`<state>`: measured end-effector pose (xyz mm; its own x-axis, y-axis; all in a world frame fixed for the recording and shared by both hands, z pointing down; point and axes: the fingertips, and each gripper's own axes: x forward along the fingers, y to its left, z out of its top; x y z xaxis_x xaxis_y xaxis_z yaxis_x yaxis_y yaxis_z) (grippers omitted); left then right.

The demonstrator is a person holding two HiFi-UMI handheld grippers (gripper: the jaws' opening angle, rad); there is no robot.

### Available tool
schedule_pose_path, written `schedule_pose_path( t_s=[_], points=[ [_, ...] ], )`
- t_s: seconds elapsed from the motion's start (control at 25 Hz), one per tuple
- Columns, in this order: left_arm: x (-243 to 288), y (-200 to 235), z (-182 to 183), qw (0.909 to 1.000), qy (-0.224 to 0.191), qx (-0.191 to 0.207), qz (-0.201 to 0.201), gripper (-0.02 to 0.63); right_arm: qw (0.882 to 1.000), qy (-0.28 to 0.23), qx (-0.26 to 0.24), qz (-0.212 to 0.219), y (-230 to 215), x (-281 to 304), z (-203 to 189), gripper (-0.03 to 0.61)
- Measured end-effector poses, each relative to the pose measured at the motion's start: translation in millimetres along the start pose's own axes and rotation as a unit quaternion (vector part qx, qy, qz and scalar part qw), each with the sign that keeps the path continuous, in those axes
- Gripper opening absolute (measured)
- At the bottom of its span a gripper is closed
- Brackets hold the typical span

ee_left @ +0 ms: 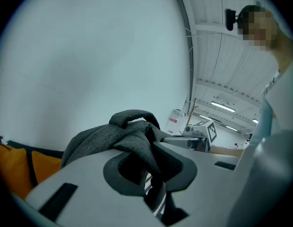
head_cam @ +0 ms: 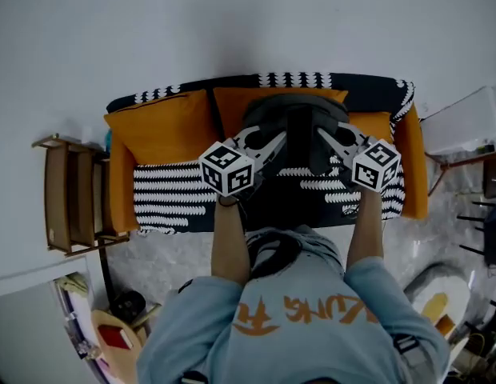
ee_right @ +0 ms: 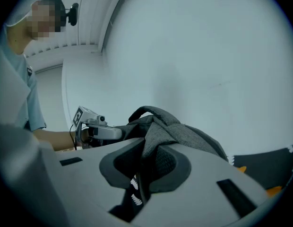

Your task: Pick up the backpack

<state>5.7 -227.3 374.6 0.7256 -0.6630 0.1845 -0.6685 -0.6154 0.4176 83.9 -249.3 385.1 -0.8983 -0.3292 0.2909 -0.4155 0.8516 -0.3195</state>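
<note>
A dark grey backpack [head_cam: 300, 126] hangs in the air above the sofa, held between my two grippers. In the head view my left gripper [head_cam: 272, 144] grips its left side and my right gripper [head_cam: 334, 141] its right side. In the left gripper view the jaws [ee_left: 149, 167] are shut on a fold of the backpack's grey fabric [ee_left: 118, 136], with the carry handle [ee_left: 134, 116] standing up behind. In the right gripper view the jaws [ee_right: 144, 167] pinch another fold of the backpack [ee_right: 184, 134]. Each gripper view shows the other gripper across the bag.
Below is a sofa [head_cam: 172, 190] with a black-and-white patterned cover and orange cushions [head_cam: 164, 126]. A wooden side shelf [head_cam: 68, 194] stands to its left, and a white box [head_cam: 468, 118] on a table to its right. A white wall lies behind.
</note>
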Motion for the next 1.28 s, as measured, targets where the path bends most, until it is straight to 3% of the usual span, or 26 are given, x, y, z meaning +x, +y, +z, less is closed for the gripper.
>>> schedule_pose_path(
  t_s=[0.44,0.76,1.04,1.28],
  points=[
    [-29.4,2.1,57.9,0.998,-0.042,0.047,-0.004,0.063,0.995,-0.014,-0.089,0.034,20.1,12.2,55.6,0.029],
    [-38.2,-4.9,118.8,0.9898,-0.087,0.112,-0.014,0.063,0.979,-0.052,-0.195,0.033,28.3,9.7,117.4,0.029],
    [-37.0,-10.4,166.2,0.978,-0.124,0.167,-0.018,0.063,0.966,-0.081,-0.242,0.035,27.5,4.0,164.8,0.028],
    [-29.1,-7.0,175.4,0.9758,-0.131,0.174,-0.024,0.061,0.965,-0.089,-0.244,0.039,18.1,2.9,174.6,0.026]
  ],
)
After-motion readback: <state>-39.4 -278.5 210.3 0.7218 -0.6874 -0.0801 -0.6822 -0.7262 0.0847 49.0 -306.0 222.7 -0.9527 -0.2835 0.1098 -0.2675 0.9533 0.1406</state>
